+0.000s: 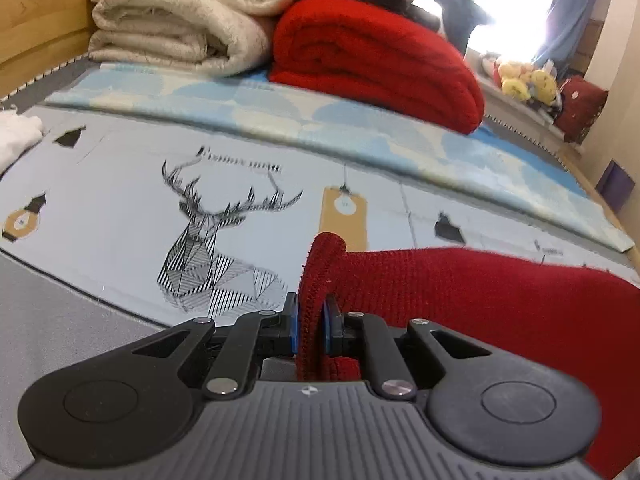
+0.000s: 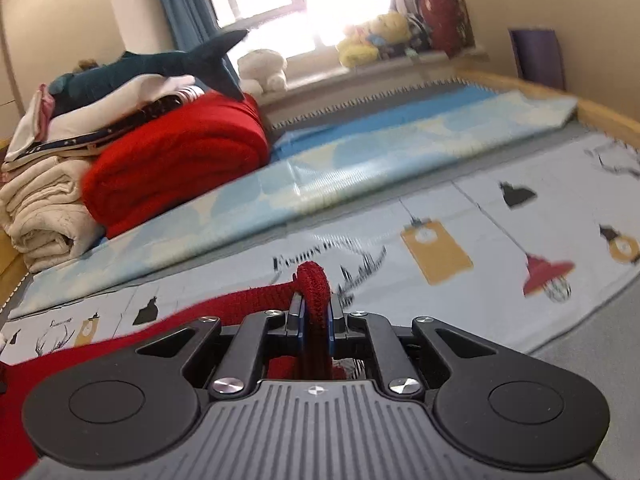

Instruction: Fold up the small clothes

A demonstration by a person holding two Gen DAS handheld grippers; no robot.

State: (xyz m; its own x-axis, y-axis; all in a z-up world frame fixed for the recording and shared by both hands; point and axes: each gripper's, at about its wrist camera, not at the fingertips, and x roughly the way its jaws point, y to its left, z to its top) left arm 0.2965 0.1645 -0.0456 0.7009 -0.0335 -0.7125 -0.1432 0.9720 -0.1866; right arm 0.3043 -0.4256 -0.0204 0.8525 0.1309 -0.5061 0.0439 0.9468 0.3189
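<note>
From my left wrist view, the red knit garment (image 1: 480, 292) runs off the right edge, so I cannot tell what kind of garment it is. Where it passes between the left hand-held gripper (image 1: 314, 320) pads, the fabric hides the pad faces. A white cloth (image 1: 16, 136) by the bed's left edge is cut off. The lettering above the deer print (image 1: 208, 240) is too smeared for me to read. From my right wrist view, the same knit slips out at the lower left, and the right hand-held gripper (image 2: 316, 320) covers the rest. The plush toys (image 2: 372, 40) on the windowsill are washed out by glare.
</note>
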